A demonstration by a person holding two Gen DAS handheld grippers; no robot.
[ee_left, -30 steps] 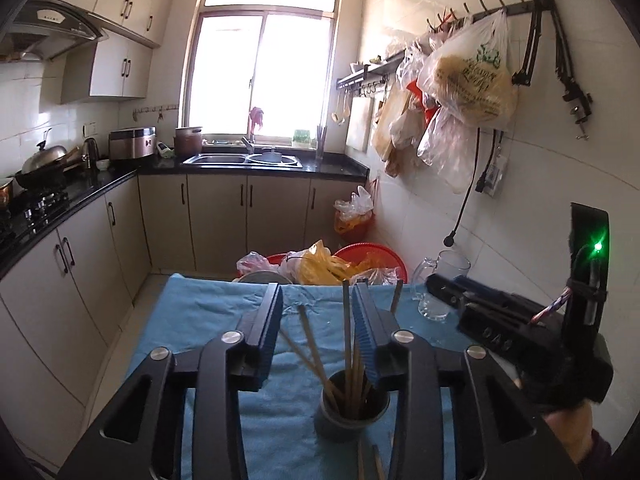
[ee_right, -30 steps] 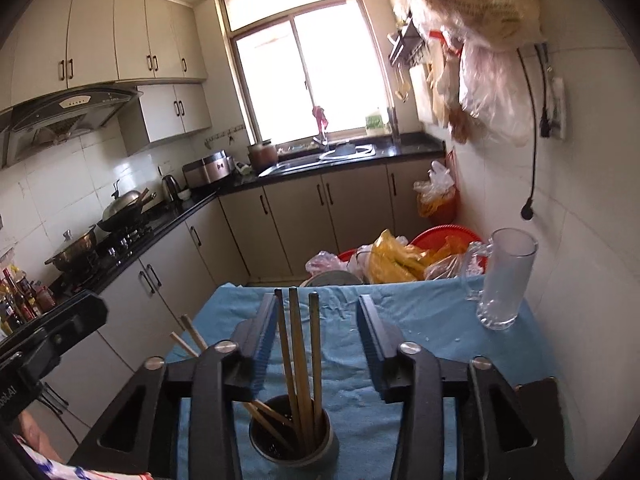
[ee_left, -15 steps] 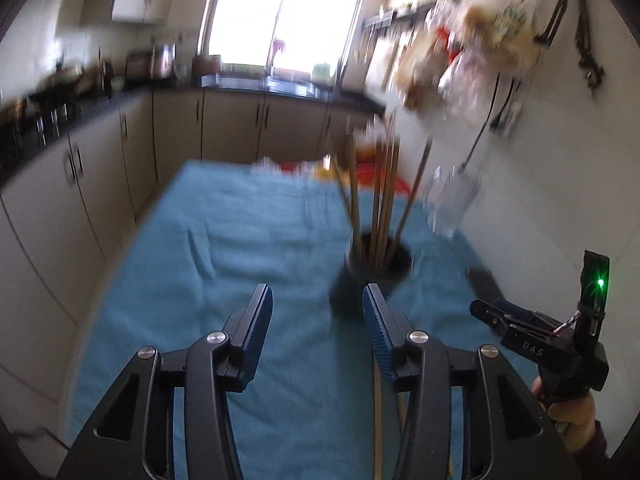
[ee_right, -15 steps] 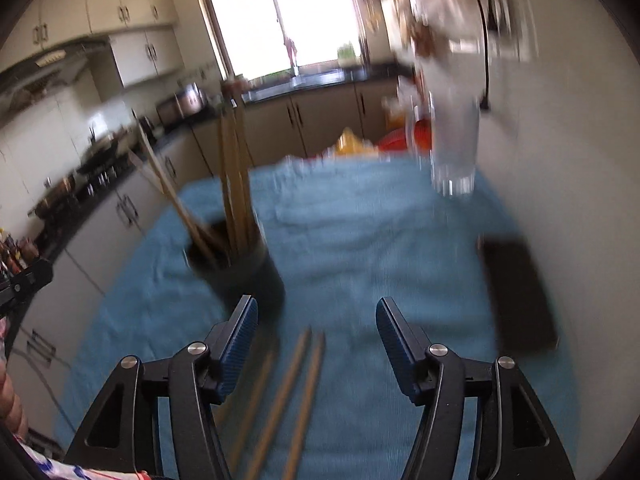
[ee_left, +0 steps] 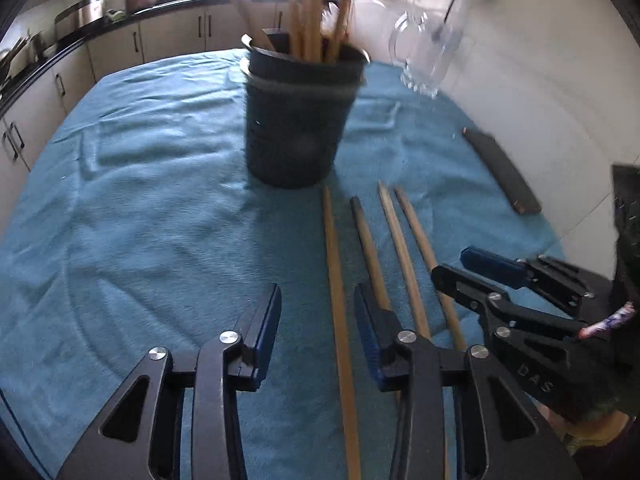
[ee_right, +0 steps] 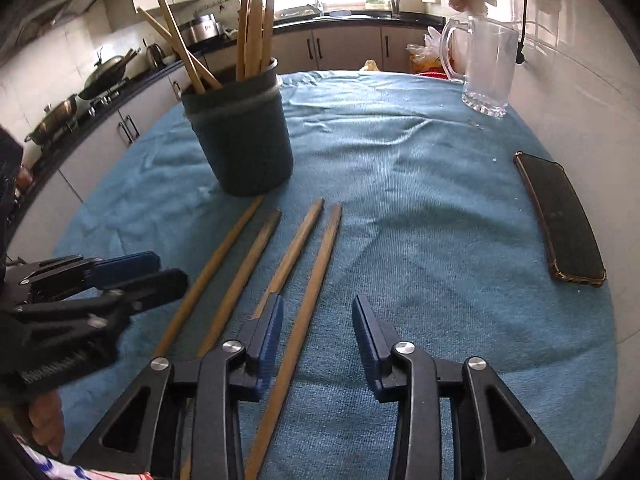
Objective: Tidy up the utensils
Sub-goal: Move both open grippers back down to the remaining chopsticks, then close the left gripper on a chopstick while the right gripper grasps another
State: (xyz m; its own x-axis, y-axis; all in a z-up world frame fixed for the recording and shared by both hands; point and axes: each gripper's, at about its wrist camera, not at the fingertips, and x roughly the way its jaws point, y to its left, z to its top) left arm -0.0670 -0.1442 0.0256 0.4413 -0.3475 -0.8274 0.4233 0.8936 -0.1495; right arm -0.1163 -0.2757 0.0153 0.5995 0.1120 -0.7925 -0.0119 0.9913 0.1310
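Note:
A dark cup (ee_left: 298,116) (ee_right: 240,136) holds several wooden chopsticks (ee_right: 252,28) upright on a blue cloth. Several loose chopsticks lie side by side in front of it (ee_left: 338,292) (ee_right: 308,296). My left gripper (ee_left: 318,320) is open and empty, low over the cloth, its jaws either side of the leftmost loose chopstick. My right gripper (ee_right: 318,328) is open and empty, with the rightmost chopstick running between its jaws. Each gripper shows in the other's view, the right one (ee_left: 480,268) and the left one (ee_right: 140,270).
The blue cloth (ee_right: 420,184) covers the table. A glass mug (ee_right: 486,68) (ee_left: 434,48) stands at the far right by the tiled wall. A dark phone (ee_right: 560,220) (ee_left: 502,172) lies flat at the right edge. Kitchen counters run along the left and back.
Both grippers have dropped from above the cup to low over the cloth in front of it. The loose chopsticks now lie between and beside the jaws. Both stay open.

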